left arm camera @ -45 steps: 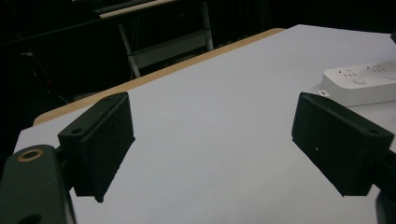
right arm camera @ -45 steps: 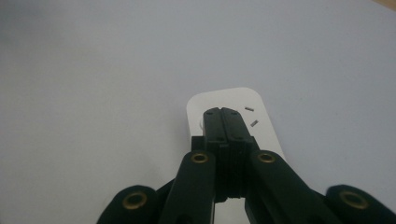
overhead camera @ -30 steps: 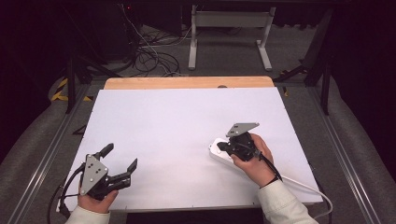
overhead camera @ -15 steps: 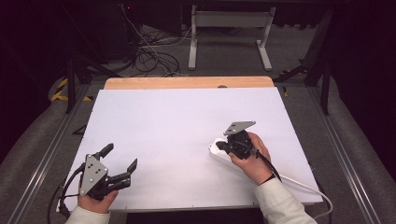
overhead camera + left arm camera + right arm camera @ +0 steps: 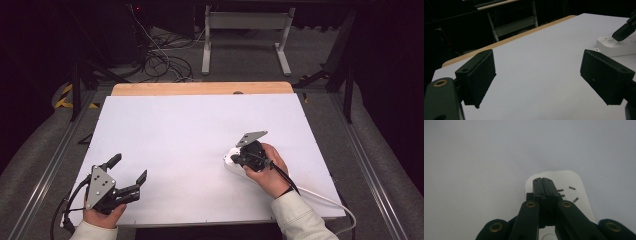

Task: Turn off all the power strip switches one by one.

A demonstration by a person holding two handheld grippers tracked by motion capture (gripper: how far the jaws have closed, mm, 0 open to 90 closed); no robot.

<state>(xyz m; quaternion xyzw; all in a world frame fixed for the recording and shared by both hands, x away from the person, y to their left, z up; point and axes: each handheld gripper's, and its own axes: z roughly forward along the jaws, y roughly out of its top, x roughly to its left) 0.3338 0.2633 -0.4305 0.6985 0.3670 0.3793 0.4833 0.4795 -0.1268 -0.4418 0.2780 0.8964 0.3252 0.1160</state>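
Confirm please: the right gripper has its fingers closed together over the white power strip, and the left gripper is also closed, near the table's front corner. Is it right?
Not quite. The left gripper is open: the left gripper view shows its fingers standing wide apart over the white table. The rest holds: the right gripper has its fingers closed together over the white power strip.

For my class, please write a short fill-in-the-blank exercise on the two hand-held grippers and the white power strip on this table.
1. The right gripper has its black jaws ____.
2. Its tips are over the white plastic power strip, whose colour is ____.
3. The left gripper has jaws that are ____, with nothing between them.
4. The white table has a far edge of bare ____.

Missing words: shut; white; open; wood
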